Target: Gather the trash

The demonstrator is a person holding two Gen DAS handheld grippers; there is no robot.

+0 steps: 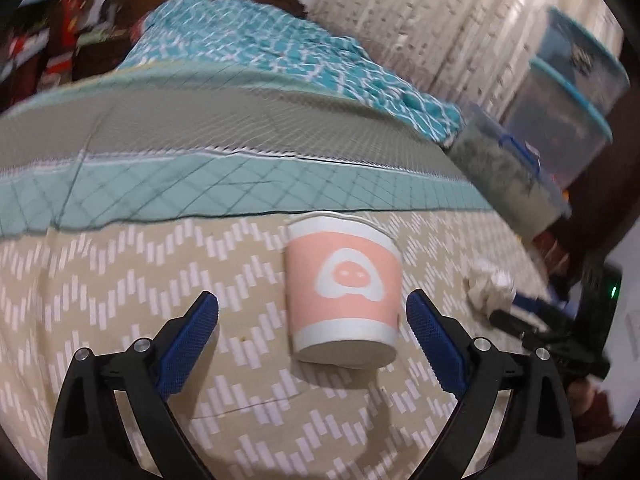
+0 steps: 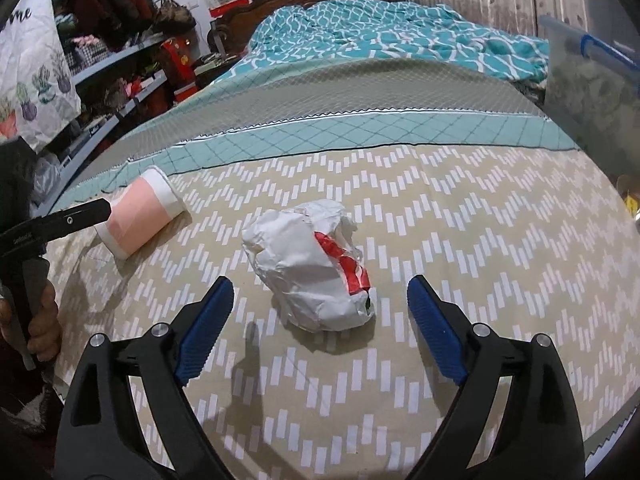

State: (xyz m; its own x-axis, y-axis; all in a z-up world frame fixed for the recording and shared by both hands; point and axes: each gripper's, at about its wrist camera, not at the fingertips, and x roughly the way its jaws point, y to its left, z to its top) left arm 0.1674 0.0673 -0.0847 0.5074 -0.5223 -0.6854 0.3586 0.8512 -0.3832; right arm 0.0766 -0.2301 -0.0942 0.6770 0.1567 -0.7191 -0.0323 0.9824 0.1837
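— On the bed, at twelve o'clock from my left claw [image 1: 312, 320], what lies there?

— A pink paper cup [image 1: 342, 294], tipped on its side on the beige zigzag bedspread [image 1: 120, 280], base toward me. My left jaws stand wide apart and hold nothing; the cup sits just beyond their tips, nearer the right one, touching neither as far as I can tell.

— And your right claw [image 2: 320, 304]?

— Also spread wide and empty. A crumpled white paper wrapper with red print [image 2: 312, 264] rests between and just past its tips, at twelve o'clock. The cup shows at ten o'clock in that view, with my left hand [image 2: 44, 320] at nine.

— Which step is this?

— I judge it the approach before the grab, both pieces of trash uncollected. Next each claw needs to ease forward until its item sits squarely between the pads, then close. The cup may roll, so I'd centre it first.

— Any writing?

— The cup bears only a white face-like logo. The wrapper's red print is too crumpled to read. At ten o'clock, a hanging white cloth [image 2: 36, 60] shows letters ending in "me".
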